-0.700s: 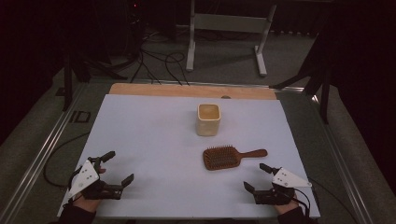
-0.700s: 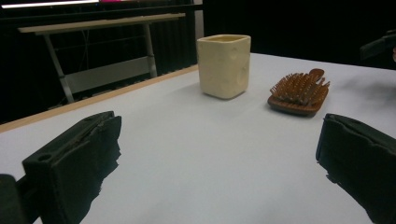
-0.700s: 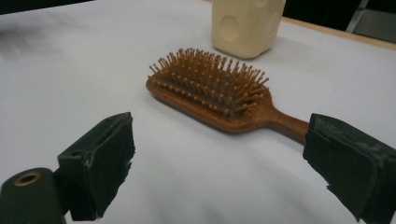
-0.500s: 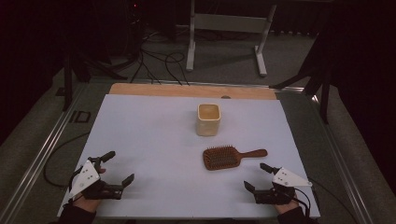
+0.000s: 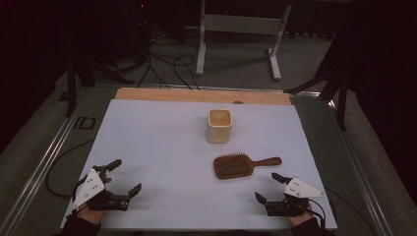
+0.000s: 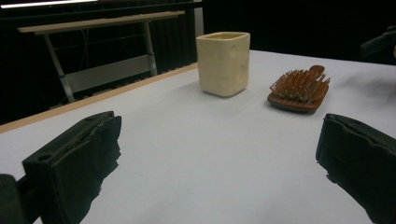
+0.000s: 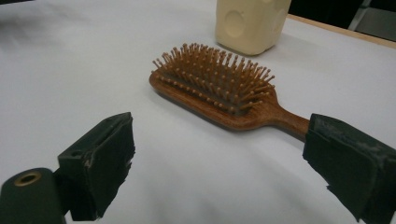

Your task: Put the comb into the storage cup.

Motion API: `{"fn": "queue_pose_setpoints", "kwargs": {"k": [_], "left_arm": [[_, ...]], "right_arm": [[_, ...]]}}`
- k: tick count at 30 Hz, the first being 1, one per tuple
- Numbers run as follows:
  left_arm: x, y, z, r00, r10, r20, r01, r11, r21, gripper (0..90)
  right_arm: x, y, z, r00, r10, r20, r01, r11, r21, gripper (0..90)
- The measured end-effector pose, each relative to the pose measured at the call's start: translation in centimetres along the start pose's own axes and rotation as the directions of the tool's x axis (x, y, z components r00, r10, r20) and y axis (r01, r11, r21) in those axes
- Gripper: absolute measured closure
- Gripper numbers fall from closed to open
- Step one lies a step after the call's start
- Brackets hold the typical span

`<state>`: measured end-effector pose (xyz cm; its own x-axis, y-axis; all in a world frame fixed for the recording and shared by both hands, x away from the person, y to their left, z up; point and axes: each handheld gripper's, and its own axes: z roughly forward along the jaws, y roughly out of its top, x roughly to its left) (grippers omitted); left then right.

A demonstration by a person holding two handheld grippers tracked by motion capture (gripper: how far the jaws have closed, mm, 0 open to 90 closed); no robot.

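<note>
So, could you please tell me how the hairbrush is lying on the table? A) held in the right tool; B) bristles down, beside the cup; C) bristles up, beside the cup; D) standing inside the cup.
C: the hairbrush lies flat on the table with its bristles pointing up, apart from the cup, and the open right tool does not touch it.

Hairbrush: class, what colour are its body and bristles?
Reddish-brown wood, body and bristles alike; the hairbrush shows best in the right gripper view.

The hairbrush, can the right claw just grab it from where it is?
Probably yes. The right claw is open, and the hairbrush lies just ahead of it on the white table with nothing between them. The cup stands farther back, out of the way.
</note>
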<state>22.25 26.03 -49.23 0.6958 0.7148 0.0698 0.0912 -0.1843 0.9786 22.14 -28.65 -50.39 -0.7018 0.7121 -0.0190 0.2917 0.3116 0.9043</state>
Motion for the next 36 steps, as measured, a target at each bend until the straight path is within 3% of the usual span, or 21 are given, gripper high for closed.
{"fn": "queue_pose_setpoints", "kwargs": {"k": [10,20,36], "left_arm": [[0.2,0.0,-0.1,0.9999,-0.012,0.007,0.012,0.9998,-0.014,0.0],[-0.1,0.1,-0.4,1.0000,0.002,-0.001,-0.002,1.0000,-0.008,0.0],[-0.1,0.1,-0.7,1.0000,-0.002,-0.009,0.002,0.9999,-0.014,0.0]], "right_arm": [[0.0,0.4,0.1,1.0000,-0.007,-0.006,0.007,1.000,0.002,8.9],[0.3,0.9,0.1,0.9995,-0.017,-0.027,0.017,1.000,0.014,8.9],[0.2,4.0,-0.6,0.9982,-0.023,-0.054,0.023,1.000,-0.011,8.8]]}}
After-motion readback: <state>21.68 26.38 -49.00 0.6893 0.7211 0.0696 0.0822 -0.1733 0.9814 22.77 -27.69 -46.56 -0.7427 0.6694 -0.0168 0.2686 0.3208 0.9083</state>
